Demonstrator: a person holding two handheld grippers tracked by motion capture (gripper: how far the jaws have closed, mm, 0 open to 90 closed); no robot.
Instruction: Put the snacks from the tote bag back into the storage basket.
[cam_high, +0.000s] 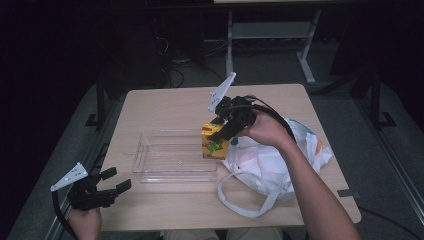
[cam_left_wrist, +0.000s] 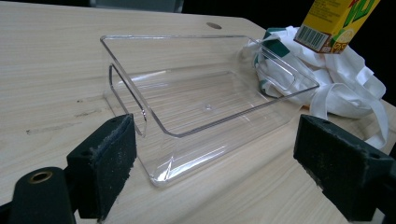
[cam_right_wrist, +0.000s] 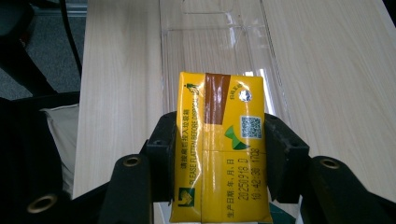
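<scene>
A yellow drink carton hangs over the right end of a clear plastic tray, with my right gripper shut on it. In the right gripper view both pads press the carton from either side, and the tray lies ahead beneath it. The carton's lower corner is at the top right of the left gripper view, above the tray. My left gripper rests at the table's near left edge, open, nothing between its pads.
A crumpled white cloth bag with long straps lies right of the tray, under my right forearm; the bag is also behind the tray in the left gripper view. The wooden table has bare room at the back and left. Floor and table legs lie beyond.
</scene>
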